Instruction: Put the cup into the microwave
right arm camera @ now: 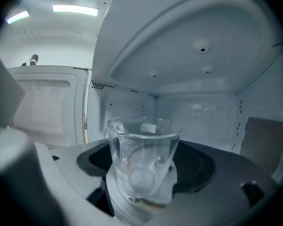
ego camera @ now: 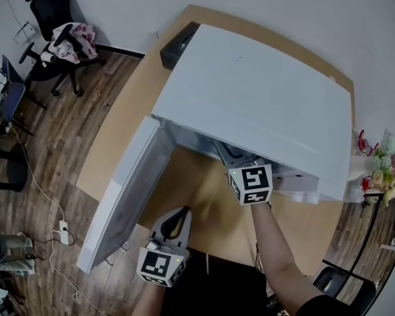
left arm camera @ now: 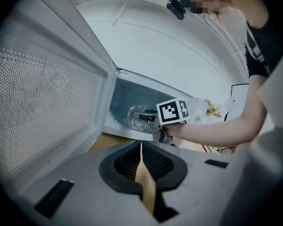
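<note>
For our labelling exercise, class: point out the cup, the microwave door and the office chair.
cup (right arm camera: 142,159): right gripper view, its clear glass wall.
microwave door (ego camera: 122,196): head view, middle of the open panel.
office chair (ego camera: 51,2): head view, its black backrest.

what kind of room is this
Probably an office or lab workroom, not a home kitchen: a white microwave sits open on a wooden desk, a black swivel office chair stands on the plank floor, and strip lights glow overhead.
</note>
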Demonstrator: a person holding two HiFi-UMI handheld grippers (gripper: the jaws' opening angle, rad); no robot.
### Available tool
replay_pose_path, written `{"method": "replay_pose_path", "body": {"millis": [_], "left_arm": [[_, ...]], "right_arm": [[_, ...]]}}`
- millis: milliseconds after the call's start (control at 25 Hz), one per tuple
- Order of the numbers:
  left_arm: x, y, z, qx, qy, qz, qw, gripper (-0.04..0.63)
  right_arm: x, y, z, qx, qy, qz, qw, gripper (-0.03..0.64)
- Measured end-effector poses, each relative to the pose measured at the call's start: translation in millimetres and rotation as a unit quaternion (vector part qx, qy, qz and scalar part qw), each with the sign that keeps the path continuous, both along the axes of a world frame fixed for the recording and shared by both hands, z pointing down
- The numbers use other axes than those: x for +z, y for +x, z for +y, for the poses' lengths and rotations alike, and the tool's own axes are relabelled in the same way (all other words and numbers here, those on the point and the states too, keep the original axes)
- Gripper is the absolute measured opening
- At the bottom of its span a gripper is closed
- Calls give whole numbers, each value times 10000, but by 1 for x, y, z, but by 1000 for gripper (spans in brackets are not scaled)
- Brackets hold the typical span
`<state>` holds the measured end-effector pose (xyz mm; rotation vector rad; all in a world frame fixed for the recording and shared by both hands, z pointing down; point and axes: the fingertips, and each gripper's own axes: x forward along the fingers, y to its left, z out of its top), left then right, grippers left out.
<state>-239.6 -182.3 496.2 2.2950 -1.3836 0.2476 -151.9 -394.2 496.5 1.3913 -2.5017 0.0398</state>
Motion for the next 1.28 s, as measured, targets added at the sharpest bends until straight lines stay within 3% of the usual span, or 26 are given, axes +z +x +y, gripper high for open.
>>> {"method": "replay_pose_path", "body": {"millis": [1040,1280], "left_arm": [[-13,10,11,115,149,13,9998,9],[-20,10,20,176,196,89,9996,9]], "right_arm": [[-7,22,32,263,-36,207,9994,356],[-12,26,49,468,-297,-90,9984,356]]}}
